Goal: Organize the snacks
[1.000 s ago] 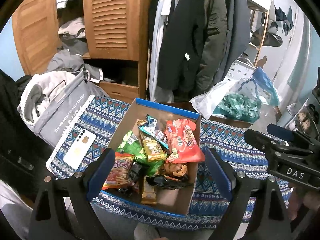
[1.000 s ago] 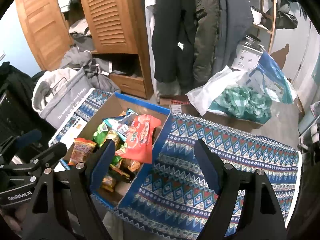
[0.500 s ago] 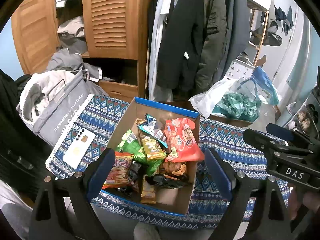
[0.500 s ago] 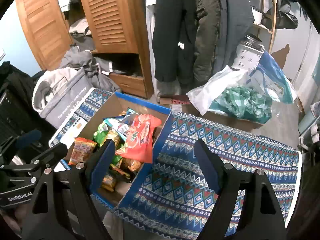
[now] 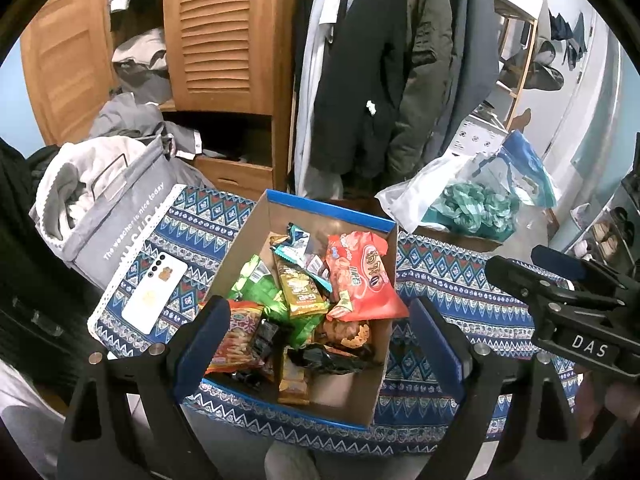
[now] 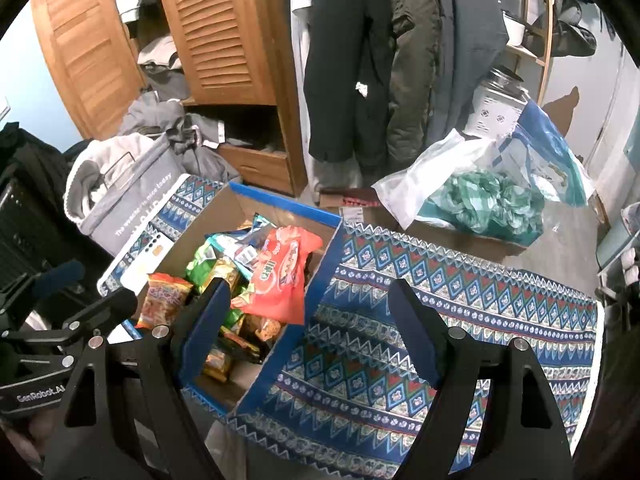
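Snacks (image 5: 312,300) lie heaped in the box (image 5: 332,210), which stands on the patterned cloth (image 6: 460,300) covering the counter. We hold the left claw (image 5: 320,344) above the near end of the box, fingers wide apart, nothing between them. We hold the right claw (image 6: 308,332) over the box's right wall and the bare cloth beside it, fingers equally spread and empty.

The packs overlap at mixed angles: a red bag (image 5: 360,276) on top at the right, green packs (image 5: 260,284) and a gold pack (image 5: 298,284) at centre, an orange pack (image 5: 236,336) at the near left. A phone (image 5: 156,292) lies left of the box.

This layout fits either snacks gathered into the box or snacks awaiting sorting onto the cloth; we cannot settle which. Any grasp here calls for closing on a single top pack, since the wrappers are slippery and interleaved.
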The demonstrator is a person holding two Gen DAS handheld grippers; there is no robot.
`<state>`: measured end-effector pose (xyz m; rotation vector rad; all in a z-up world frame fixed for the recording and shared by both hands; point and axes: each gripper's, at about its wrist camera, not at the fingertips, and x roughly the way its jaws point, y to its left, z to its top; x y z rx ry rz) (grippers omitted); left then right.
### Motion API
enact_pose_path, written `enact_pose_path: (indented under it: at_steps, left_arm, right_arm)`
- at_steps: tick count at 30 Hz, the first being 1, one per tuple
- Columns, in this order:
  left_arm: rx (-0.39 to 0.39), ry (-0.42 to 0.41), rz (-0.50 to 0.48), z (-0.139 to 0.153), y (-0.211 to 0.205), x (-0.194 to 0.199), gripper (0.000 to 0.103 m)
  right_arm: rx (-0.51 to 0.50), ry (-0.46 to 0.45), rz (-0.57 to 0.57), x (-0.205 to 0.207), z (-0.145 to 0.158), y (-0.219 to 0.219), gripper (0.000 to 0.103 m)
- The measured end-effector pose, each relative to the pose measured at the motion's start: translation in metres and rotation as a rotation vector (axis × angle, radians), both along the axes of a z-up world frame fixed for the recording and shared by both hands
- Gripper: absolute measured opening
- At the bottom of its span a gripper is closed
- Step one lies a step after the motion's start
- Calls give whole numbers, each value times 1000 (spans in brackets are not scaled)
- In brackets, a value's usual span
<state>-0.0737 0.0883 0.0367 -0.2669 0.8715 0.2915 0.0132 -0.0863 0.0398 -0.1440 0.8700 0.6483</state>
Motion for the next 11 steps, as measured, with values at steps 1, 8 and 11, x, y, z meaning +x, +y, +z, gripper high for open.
enact_pose_path:
  at_steps: [1, 8, 11]
  left_arm:
    - [-2, 2, 1, 0, 0, 0, 92]
    - [-4, 5, 3, 0, 1, 1, 92]
    - [-4, 7, 4, -1, 1, 0, 92]
  right_arm:
    - [0, 0, 0, 0, 0, 0, 80]
    - [-1, 0, 2, 0, 0, 0, 80]
    - [-1, 1, 2, 0, -1, 0, 80]
